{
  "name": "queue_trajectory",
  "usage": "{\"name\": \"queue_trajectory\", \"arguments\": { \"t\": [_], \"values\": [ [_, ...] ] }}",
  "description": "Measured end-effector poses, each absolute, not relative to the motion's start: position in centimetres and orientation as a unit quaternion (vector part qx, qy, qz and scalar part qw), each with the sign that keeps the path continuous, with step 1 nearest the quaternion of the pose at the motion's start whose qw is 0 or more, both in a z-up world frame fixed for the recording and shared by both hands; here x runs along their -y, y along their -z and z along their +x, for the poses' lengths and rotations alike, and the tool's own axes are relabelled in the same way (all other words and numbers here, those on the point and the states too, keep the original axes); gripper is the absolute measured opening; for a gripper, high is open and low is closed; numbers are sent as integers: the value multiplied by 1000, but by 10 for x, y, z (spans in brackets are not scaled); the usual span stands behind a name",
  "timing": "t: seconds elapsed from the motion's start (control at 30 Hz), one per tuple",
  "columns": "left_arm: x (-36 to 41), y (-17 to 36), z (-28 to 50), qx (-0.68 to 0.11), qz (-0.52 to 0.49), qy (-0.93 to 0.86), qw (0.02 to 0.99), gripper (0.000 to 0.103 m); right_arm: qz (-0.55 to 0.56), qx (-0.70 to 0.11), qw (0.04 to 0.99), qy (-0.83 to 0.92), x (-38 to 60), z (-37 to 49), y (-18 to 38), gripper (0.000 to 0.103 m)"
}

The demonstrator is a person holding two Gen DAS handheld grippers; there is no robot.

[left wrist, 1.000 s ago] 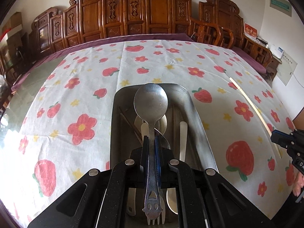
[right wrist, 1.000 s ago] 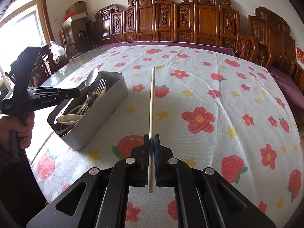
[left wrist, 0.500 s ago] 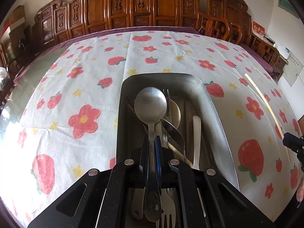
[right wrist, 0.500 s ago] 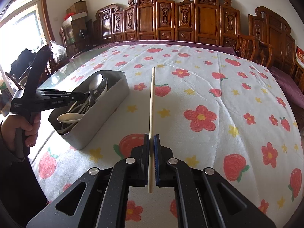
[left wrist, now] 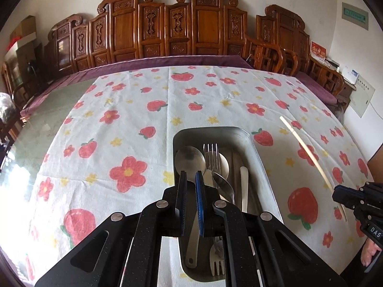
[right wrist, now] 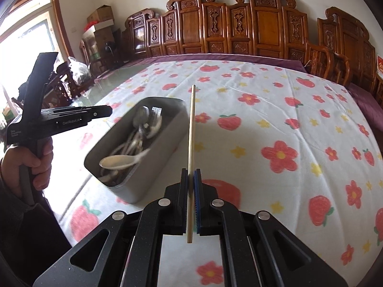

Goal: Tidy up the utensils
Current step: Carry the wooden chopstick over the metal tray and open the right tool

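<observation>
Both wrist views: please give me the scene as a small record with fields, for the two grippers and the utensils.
left gripper: open, fingers apart above the tray, holding nothing
right gripper: shut on the chopstick
chopstick: pale wood, pointing forward past the fingers, above the tablecloth
tray: grey metal, on the tablecloth, holds the cutlery
metal spoon: lying in the tray, below the left fingers
fork: in the tray, beside the spoon
tablecloth: white, strawberry and flower print

Left claw parted above spoon in metal tray on strawberry tablecloth.
</observation>
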State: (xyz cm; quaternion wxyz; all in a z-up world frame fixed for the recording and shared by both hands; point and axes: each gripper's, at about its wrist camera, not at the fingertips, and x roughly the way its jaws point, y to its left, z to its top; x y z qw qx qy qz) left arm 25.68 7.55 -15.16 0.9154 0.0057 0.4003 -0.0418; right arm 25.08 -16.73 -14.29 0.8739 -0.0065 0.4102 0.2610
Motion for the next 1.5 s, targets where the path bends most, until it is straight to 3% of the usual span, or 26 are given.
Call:
{"name": "queue_trajectory", "arguments": {
  "t": [0.43, 0.87, 1.5],
  "values": [
    [-106, 144, 257, -391, -9, 33, 920, 6, 25, -438, 851, -289, 84, 273, 152, 6],
    [-106, 141, 254, -387, -14, 34, 921, 6, 32, -454, 854, -251, 66, 279, 171, 8],
    [-72, 111, 203, -360, -5, 38, 932, 6, 19, -374, 896, -238, 144, 213, 101, 8]
  ]
}}
